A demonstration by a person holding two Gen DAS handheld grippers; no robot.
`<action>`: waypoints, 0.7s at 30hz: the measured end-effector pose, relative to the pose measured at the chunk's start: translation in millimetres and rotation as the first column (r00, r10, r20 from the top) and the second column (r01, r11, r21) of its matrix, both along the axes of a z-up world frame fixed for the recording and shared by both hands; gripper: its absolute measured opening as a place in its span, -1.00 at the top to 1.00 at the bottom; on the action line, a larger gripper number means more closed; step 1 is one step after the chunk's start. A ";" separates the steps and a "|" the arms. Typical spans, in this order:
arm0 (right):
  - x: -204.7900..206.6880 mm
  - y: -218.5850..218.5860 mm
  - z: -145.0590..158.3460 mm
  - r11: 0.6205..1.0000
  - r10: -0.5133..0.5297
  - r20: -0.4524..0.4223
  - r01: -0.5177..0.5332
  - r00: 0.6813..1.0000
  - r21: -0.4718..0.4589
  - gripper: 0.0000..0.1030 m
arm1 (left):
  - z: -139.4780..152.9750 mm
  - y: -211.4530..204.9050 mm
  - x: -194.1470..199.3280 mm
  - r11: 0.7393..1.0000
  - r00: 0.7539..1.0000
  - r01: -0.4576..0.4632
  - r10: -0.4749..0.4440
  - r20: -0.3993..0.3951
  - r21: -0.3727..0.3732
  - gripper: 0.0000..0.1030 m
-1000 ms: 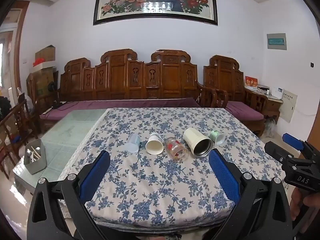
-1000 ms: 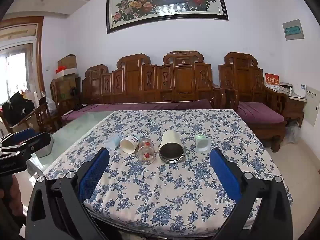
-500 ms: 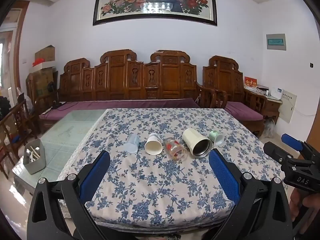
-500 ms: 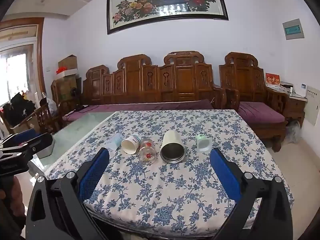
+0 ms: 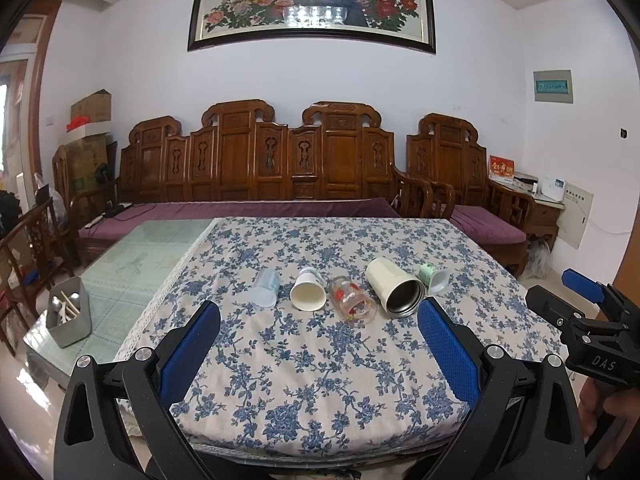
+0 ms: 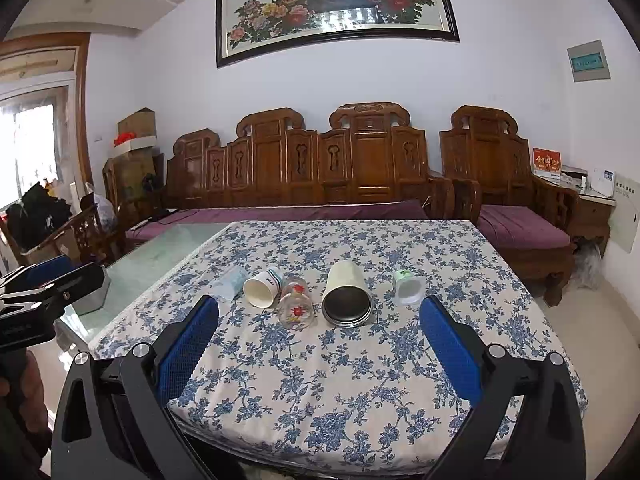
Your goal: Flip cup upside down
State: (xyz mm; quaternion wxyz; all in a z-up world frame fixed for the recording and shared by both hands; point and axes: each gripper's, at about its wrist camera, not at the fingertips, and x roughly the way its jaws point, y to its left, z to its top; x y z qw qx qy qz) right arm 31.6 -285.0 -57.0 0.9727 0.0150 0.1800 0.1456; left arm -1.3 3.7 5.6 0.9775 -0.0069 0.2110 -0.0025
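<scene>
floral tablecloth (image 5: 320, 360) | cream cup (image 5: 394, 291) on its side, mouth toward camera | left gripper (image 5: 320, 336), right gripper (image 6: 320, 330) spread, empty

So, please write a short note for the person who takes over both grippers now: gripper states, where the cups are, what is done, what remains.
Left gripper: open, empty, short of the cups.
Right gripper: open, empty, also held back.
Five cups lie on their sides in a row on the floral tablecloth: blue plastic cup, paper cup, printed glass, steel-lined tumbler, small green cup.
Done: nothing; no cup is gripped or upside down.
Left: grip a cup and set it mouth down.
</scene>
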 end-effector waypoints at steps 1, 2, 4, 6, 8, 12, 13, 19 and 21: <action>0.1 -0.7 -0.4 1.000 0.000 0.000 0.000 1.000 0.000 -0.97 | 0.3 -0.1 0.1 1.000 1.000 0.000 0.000 0.001 0.000 -0.85; 0.0 -0.9 -0.5 1.000 0.001 0.001 -0.001 1.000 0.001 -0.97 | 0.5 -0.3 0.4 1.000 1.000 -0.001 0.001 0.001 0.001 -0.85; -0.3 0.6 -0.2 1.000 0.002 0.000 -0.002 1.000 0.001 -0.97 | 1.0 -0.6 1.1 1.000 1.000 -0.001 0.001 0.001 0.000 -0.85; -0.2 -0.1 -0.1 1.000 0.002 0.000 -0.002 1.000 0.001 -0.97 | 1.6 -1.2 2.1 1.000 1.000 -0.002 0.002 0.000 0.000 -0.85; 1.5 -1.3 -2.6 1.000 0.002 0.000 -0.002 1.000 0.002 -0.97 | 0.8 1.0 1.9 1.000 1.000 -0.001 0.001 -0.001 0.000 -0.85; 0.9 0.5 -2.4 1.000 0.002 -0.001 -0.002 1.000 0.002 -0.97 | -0.8 2.0 0.7 1.000 1.000 0.001 -0.001 0.001 0.002 -0.85; 1.2 -1.0 -2.0 1.000 0.002 -0.001 -0.002 1.000 0.002 -0.97 | -0.8 2.3 0.8 1.000 1.000 0.001 -0.001 0.001 0.001 -0.85; 1.5 -1.2 -1.5 1.000 0.003 -0.002 -0.003 1.000 0.004 -0.97 | -1.4 1.5 0.3 1.000 1.000 0.001 -0.001 0.002 -0.001 -0.85; 1.5 -1.7 -1.3 1.000 0.003 -0.002 -0.003 1.000 0.004 -0.97 | -1.5 1.9 0.8 1.000 1.000 0.001 -0.001 0.003 0.000 -0.85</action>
